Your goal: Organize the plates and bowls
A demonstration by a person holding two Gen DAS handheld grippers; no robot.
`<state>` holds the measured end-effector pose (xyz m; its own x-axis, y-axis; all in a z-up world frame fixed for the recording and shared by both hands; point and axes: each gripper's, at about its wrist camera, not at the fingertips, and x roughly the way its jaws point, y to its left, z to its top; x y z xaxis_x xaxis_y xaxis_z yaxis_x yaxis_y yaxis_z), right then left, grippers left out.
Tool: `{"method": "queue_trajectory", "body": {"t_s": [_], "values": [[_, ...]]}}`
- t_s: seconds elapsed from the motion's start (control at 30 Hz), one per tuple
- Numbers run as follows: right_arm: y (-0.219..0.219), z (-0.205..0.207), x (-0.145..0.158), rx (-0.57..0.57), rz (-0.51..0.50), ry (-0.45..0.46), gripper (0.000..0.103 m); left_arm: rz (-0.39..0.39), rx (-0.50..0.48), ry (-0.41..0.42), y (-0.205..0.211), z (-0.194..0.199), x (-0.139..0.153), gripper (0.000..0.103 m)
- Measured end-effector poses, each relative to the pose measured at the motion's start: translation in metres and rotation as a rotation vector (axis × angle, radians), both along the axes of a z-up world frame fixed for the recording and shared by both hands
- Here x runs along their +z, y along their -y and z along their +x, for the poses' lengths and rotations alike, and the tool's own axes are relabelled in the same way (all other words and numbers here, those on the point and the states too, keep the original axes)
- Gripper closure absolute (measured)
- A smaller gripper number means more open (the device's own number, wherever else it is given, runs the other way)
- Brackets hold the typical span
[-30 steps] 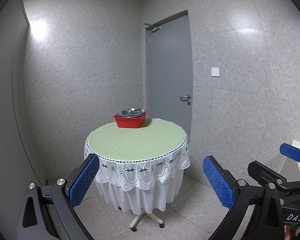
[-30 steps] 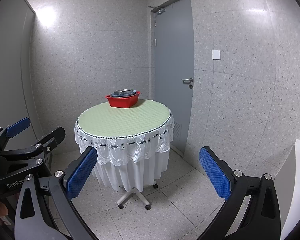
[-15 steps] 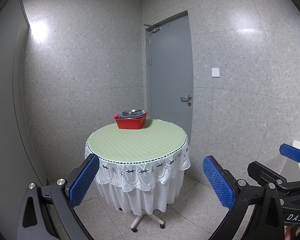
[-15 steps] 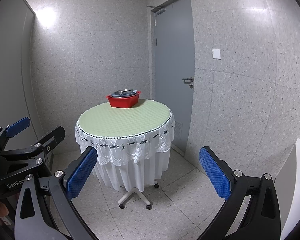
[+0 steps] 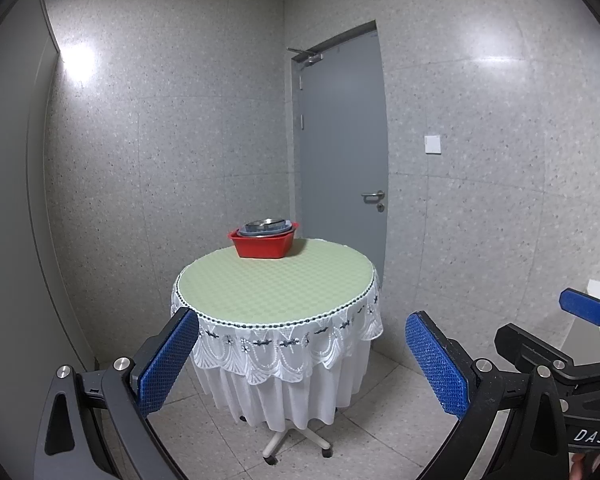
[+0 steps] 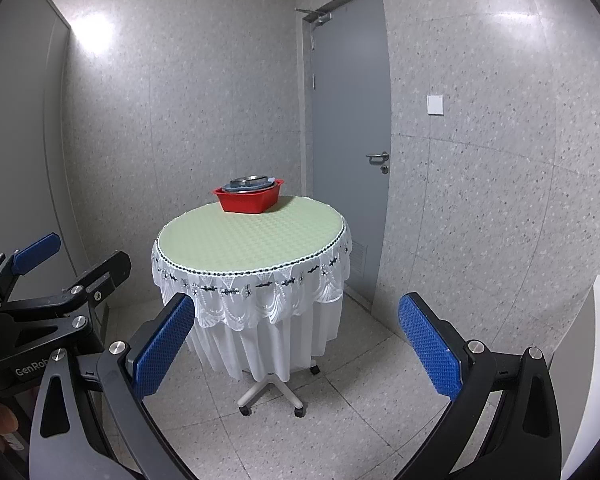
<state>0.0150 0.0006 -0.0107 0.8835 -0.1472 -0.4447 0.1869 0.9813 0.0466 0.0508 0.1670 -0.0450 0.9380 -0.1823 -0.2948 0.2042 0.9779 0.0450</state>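
Note:
A red basin stands at the far side of a round table with a green top and white lace cloth. Inside it lies a stack of metal and grey bowls or plates. The basin, its stack and the table also show in the right wrist view. My left gripper is open and empty, well short of the table. My right gripper is open and empty too, to the right of the left one.
A grey door with a lever handle is behind the table on the right. Speckled grey walls close the room. The table stands on a wheeled base on a tiled floor. A white object is at the right edge.
Both views have crept slightly; the table sits a little lower and nearer in frame. Both grippers stay open and empty.

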Motion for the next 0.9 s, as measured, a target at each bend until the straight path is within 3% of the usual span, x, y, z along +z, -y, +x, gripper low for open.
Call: {"method": "queue_trajectory", "body": {"t_s": [0.9], "values": [[-0.0026,0.0045,-0.0020,-0.003,0.004,-0.007,0.000,0.002,0.004,-0.004,0.0004,0.0063,-0.0040,0.001]]}}
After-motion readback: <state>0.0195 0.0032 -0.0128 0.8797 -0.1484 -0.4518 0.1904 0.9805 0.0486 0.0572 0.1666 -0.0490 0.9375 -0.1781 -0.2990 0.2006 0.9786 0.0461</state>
